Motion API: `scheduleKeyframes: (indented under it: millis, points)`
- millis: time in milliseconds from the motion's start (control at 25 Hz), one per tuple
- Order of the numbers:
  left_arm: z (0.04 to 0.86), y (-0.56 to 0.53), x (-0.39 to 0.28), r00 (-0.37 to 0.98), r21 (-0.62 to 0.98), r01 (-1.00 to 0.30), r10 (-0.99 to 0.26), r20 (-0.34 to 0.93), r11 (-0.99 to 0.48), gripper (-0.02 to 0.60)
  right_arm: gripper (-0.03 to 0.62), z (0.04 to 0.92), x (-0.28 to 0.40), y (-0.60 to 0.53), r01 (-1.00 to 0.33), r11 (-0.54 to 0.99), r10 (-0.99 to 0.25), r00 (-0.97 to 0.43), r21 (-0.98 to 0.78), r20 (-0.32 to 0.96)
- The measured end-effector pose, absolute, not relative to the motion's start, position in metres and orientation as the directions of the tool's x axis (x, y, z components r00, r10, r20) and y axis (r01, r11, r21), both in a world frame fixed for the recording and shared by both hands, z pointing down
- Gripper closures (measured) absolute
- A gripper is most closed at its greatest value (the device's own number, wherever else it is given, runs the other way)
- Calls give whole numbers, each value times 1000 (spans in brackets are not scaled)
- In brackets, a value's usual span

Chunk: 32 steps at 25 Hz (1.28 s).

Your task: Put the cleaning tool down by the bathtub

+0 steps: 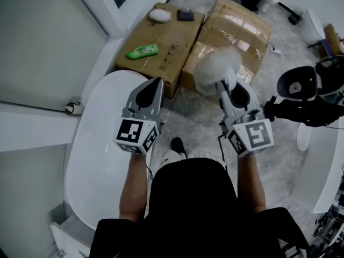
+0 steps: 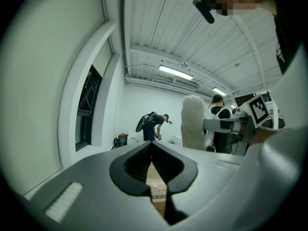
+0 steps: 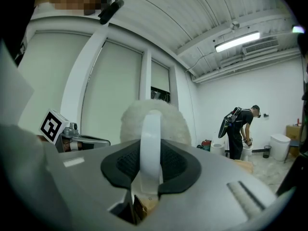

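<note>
My right gripper (image 1: 224,86) is shut on the white handle of the cleaning tool (image 1: 216,67), a fluffy white brush head held up over the floor in front of the cardboard boxes. In the right gripper view the handle runs up between the jaws of that gripper (image 3: 150,150) into the fluffy head (image 3: 129,121). The white bathtub (image 1: 99,144) lies at the left. Over its right rim, my left gripper (image 1: 157,83) is shut on nothing. In the left gripper view, that gripper (image 2: 150,147) points along the room, with the cleaning tool (image 2: 193,121) to its right.
Two cardboard boxes (image 1: 166,47) (image 1: 236,28) lie ahead; on the left one are a green bottle (image 1: 142,51), a white fluffy pad (image 1: 159,15) and a dark item (image 1: 185,15). Black and white equipment (image 1: 303,87) stands at the right. A person (image 3: 238,129) bends over far off.
</note>
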State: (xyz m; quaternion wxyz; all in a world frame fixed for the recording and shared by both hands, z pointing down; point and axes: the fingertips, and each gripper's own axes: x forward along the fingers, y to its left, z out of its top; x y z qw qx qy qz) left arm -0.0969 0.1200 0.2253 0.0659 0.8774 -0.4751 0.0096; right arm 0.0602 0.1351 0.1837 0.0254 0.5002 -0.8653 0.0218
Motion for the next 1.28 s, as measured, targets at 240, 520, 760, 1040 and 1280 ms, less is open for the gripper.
scheduleKeyframes:
  millis: [240,520,760,1040,1280]
  points:
    - [231,99,-110,552,118,-832,-829,91,-542,584,502,191,47,114,-870,492,-867,-492,-22,83]
    - [240,74,-107,554,126,-831,-826,106,-542,584,502,200,52,89,-872,489,-866,-490,-40,96]
    - [243,40,-103,536,124,-843,-835,121,-523,584,502,203,54,50,-856,514,-851,-517,-51,97]
    - [237,-10,-89,492,119,-870,-862,126,-479,584,502,203,68,-8,-827,558,-821,-562,-66,103]
    - [236,-47,-71,440,112,-897,-887,139,-427,584,502,202,84,-56,-787,611,-781,-617,-87,96]
